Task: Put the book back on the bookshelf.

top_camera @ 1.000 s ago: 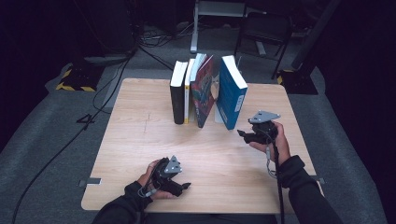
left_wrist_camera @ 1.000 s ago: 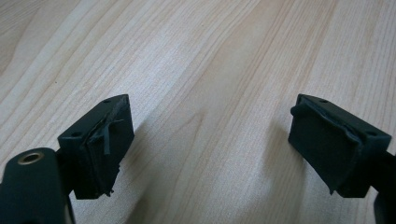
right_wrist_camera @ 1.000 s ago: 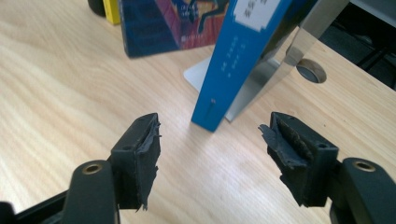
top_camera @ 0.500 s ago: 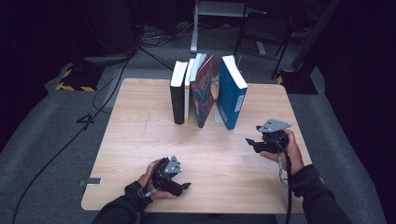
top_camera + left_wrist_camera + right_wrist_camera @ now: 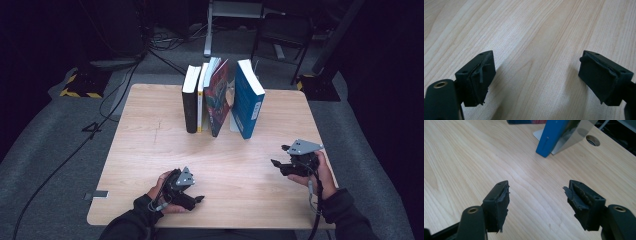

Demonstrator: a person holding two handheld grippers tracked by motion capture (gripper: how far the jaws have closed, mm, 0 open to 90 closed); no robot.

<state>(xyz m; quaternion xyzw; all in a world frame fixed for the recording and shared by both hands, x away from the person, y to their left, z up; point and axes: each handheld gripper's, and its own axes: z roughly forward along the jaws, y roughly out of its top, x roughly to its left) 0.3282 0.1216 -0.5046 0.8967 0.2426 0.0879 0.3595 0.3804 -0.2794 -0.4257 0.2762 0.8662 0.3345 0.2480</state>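
Observation:
A row of upright books stands at the table's far middle: a black book (image 5: 190, 105), a thin yellow-spined one (image 5: 201, 102), a leaning book with a colourful cover (image 5: 219, 100) and a blue book (image 5: 247, 102). The blue book (image 5: 552, 136) leans on a metal bookend (image 5: 571, 137) in the right gripper view. My right gripper (image 5: 278, 163) hovers at the table's right side, jaws apart, nothing between them (image 5: 537, 197). My left gripper (image 5: 199, 199) rests near the front edge, open over bare wood (image 5: 536, 72).
The wooden table (image 5: 150, 150) has a cable hole (image 5: 592, 140) near the bookend. Behind the table stand a chair (image 5: 282, 37) and a stand (image 5: 235, 10); cables lie on the grey floor (image 5: 50, 135).
My right gripper has drawn back from the blue book toward the right front of the table. The left gripper has stayed put.

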